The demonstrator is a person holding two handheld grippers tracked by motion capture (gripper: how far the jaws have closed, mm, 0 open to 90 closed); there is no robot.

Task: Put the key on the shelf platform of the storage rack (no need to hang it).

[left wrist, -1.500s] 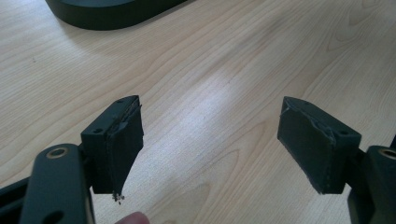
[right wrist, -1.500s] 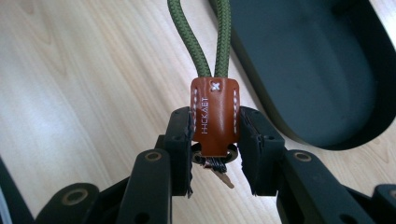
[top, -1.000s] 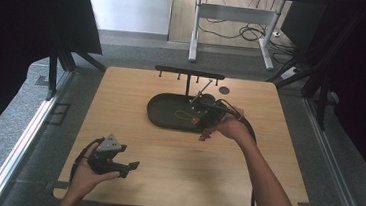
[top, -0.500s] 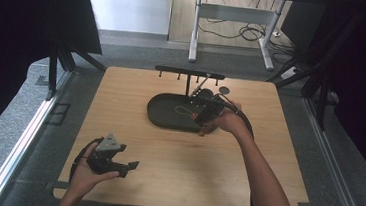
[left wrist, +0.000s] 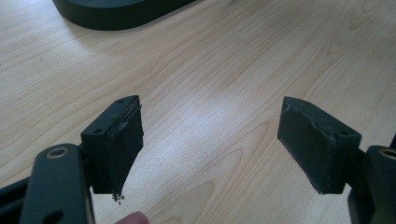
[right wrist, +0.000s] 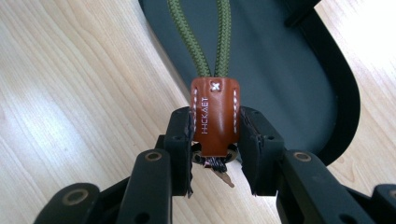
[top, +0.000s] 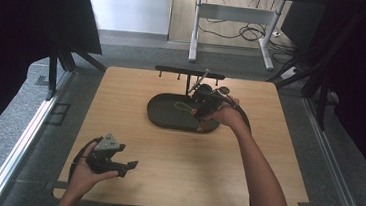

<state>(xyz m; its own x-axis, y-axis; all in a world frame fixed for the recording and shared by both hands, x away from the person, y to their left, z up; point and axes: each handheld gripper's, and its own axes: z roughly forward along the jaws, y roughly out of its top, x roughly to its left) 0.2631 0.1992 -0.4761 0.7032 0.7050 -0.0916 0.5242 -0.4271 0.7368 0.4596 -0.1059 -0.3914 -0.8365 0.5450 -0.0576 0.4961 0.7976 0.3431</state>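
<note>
High view: right claw [top: 202, 103] sits over the far-right part of a dark oval tray [top: 162, 119] on the wooden table [top: 174, 182]. Thin green cord loop [top: 184, 106] lies in the tray just left of that claw. Small black rack [top: 189, 73] w/ pegs stands just beyond the claw, at the tray's far rim. Left claw [top: 126, 166] rests near the table's near-left corner, held in the left hand [top: 87, 172], well apart from the tray, pointing toward the right side of the table.

Left gripper view: left claw [left wrist: 210, 144] spread wide, nothing btwn its black pads [left wrist: 119, 149]. Bare light wood under and ahead of it; tray edge [left wrist: 116, 11] far ahead, upper left. Fingertip just shows at bottom edge.

Right gripper view: right claw [right wrist: 215, 140] pinching a key fob – brown leather tab [right wrist: 215, 116], white stitching down both sides, a white cross stitch at top, small stamped lettering running lengthwise, too small to read surely. Pads press on both side edges of the tab. Two strands of olive-green braided cord [right wrist: 205, 42] run out of the tab's top, straight ahead of the claw, over the tray floor. Below the tab, btwn the pads, bits of dark metal – maybe ring/key, can't tell. Tray rim [right wrist: 345, 93] curves right of the claw; wood on the left.
</note>
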